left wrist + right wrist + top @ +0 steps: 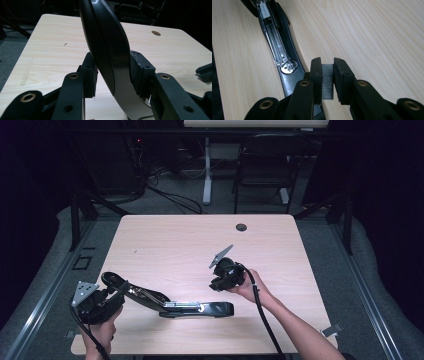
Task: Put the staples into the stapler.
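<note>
The high view looks forward and down from above the near edge of the table [165, 235], taking in the whole top and the dim floor towards 12 o'clock. The left gripper view sits low near the table's 7 o'clock corner, facing across the top towards the round hole [156, 33] at 1 o'clock, with the stapler [110, 50] close against the lens. The right gripper view hangs close over the wood, looking down along the open stapler [279, 50], which runs towards 11 o'clock. All three views share the stapler [170, 302] and the tabletop.
</note>
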`<state>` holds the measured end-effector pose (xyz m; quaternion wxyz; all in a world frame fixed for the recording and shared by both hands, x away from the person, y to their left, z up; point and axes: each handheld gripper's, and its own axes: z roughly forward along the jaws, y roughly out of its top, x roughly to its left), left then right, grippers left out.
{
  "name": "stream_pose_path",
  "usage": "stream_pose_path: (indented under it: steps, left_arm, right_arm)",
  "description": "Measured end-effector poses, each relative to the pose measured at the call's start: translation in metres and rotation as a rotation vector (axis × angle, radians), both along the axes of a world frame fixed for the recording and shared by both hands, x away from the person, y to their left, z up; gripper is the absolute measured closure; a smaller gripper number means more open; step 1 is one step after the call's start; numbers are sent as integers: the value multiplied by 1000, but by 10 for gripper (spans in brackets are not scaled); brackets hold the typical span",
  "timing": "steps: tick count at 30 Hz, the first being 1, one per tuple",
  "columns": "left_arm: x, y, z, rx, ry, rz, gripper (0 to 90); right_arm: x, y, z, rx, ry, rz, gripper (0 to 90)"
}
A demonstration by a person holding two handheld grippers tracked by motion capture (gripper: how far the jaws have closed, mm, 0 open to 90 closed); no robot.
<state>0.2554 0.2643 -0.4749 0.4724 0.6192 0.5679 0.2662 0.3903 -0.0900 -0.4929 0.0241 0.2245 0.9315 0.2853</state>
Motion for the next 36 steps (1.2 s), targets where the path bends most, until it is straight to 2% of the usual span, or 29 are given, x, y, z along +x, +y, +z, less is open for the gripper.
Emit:
stream_pose_path:
  steps: [15,26,36]
  left_arm:
    - [0,0,0,-4,1,-4,606]
    - [0,0,0,-3,1,-3,605]
    - [0,0,0,-4,0,-3,606]
  right_arm:
    - [-1,22,5,26,-3,73,784]
    - [-4,30,8,39,-8,113,783]
    - [-5,39,6,53,6,154,783]
